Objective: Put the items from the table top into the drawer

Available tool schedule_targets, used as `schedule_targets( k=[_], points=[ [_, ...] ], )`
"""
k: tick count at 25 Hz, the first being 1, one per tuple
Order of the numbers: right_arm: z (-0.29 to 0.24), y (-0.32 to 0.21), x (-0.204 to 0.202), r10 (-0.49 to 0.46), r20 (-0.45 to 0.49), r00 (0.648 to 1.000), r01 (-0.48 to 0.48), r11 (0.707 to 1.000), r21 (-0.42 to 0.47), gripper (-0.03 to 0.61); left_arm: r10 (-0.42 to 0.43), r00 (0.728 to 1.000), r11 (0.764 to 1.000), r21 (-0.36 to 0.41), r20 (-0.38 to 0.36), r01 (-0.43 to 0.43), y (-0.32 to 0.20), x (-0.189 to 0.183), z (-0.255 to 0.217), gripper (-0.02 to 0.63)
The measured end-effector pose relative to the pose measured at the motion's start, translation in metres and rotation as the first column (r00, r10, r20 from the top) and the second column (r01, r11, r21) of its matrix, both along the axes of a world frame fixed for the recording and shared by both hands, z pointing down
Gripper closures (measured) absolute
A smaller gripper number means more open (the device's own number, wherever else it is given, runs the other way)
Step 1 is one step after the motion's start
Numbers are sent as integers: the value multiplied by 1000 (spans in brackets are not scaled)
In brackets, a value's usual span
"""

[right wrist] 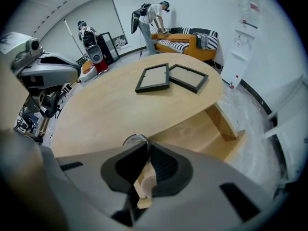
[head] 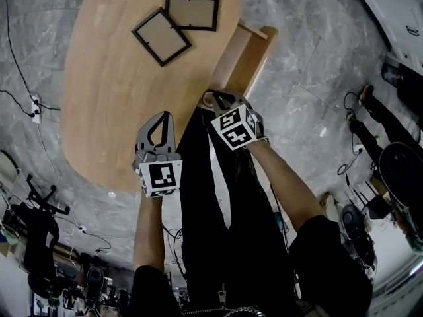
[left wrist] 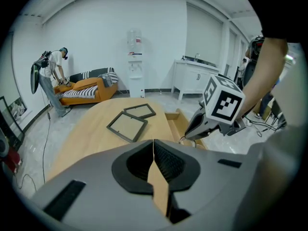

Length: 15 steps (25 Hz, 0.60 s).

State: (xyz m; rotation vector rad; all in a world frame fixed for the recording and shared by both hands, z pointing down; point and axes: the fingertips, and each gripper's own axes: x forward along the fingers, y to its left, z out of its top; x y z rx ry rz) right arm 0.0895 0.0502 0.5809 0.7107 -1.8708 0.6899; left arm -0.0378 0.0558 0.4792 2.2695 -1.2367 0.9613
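Two grippers, both low at the near end of the oval wooden table (head: 106, 111).

Left gripper (left wrist: 153, 143): fingers pressed together with nothing between them, hovering over bare table top on the near-left side. Its marker cube (head: 160, 178) sits behind the jaws, toward the person.

Right gripper (right wrist: 143, 147): at the table's right edge, by the near end of the drawer (right wrist: 230, 123). Its fingers are closed on a small metal ring (right wrist: 131, 137) right at the tips. The ring looks like a drawer pull, but I can't tell what it's fixed to. The right gripper's marker cube (head: 234, 125) shows in head view just above the person's forearm.

The drawer is light wood and pulled out from under the table top on the right side. Its far end wall sticks out past the table edge.

Task items are two dark-rimmed picture frames, lying flat on the table top at the far end and well apart from both grippers.
- The nearer frame (head: 162, 36) is turned diagonal.
- The farther frame (head: 192, 12) lies squarer to the head view.
- One corner of each is touching or just about; can't tell which.
- Both are on the table top, not in the drawer. The open drawer is just to their right.

Around the table is grey marbled floor (head: 310, 78) with cables lying on it. Further back in the left gripper view:
- an orange sofa (left wrist: 86, 89) against the white wall, with a person (left wrist: 55, 76) bent over beside it
- a white water dispenser (left wrist: 135, 64)
- a white cabinet (left wrist: 197, 76) off to the right
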Motion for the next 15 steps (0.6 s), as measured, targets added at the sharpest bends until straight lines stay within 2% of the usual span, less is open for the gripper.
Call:
schedule_targets(
  k=[9,15],
  points=[
    [28,-19,59,57,-94,994,-57,998,4,541,49,999,999,-20,8,-49,-7,21,11,600],
    [57,-27,74,20,-178,984,-21,1000,-6,541,44,999,998,-38,12,-43,-11,17,18,600]
  ],
)
